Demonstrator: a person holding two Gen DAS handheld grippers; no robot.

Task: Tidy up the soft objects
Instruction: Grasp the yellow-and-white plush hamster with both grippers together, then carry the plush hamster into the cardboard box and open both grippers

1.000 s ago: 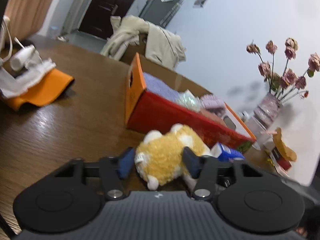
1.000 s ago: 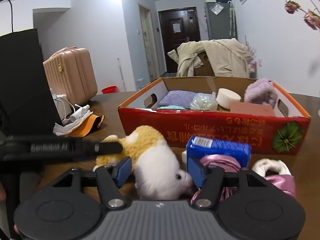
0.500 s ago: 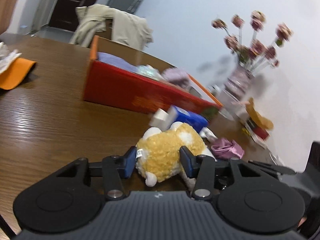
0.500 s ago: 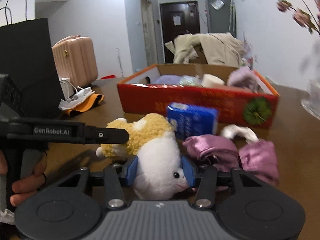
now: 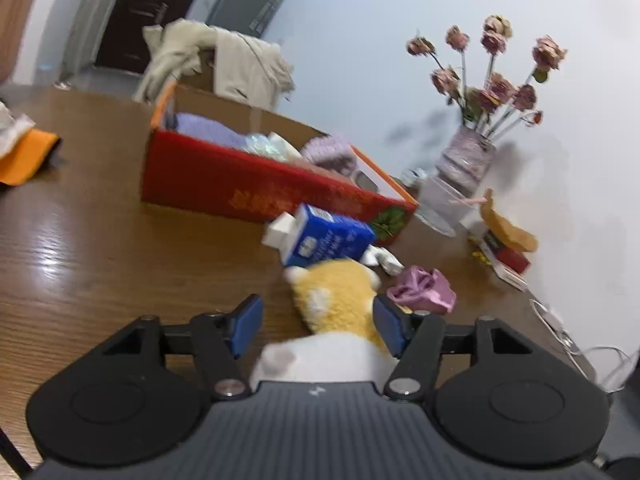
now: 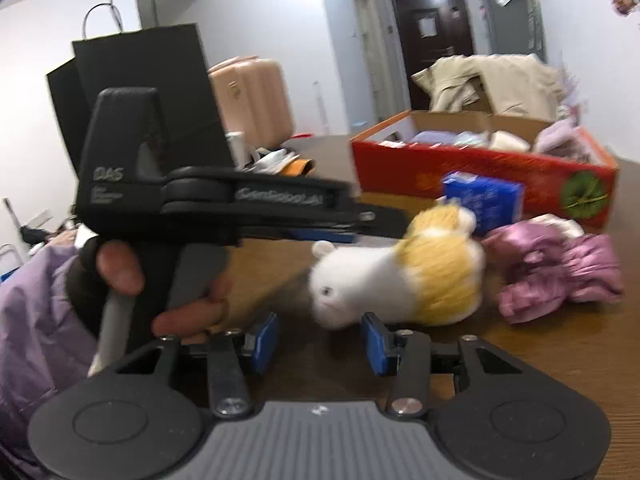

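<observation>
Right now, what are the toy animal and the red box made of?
The toy animal looks like soft plush: fuzzy white and yellow pile. The red box looks like cardboard with a glossy printed outside; its inner walls show plain brown.

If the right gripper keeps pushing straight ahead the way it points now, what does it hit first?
Most likely the plush toy. It lies just ahead of the right gripper, whose jaws are open, and its white head end sits nearest the gap. Depth is hard to judge, so contact may come lower, on the table.
</observation>
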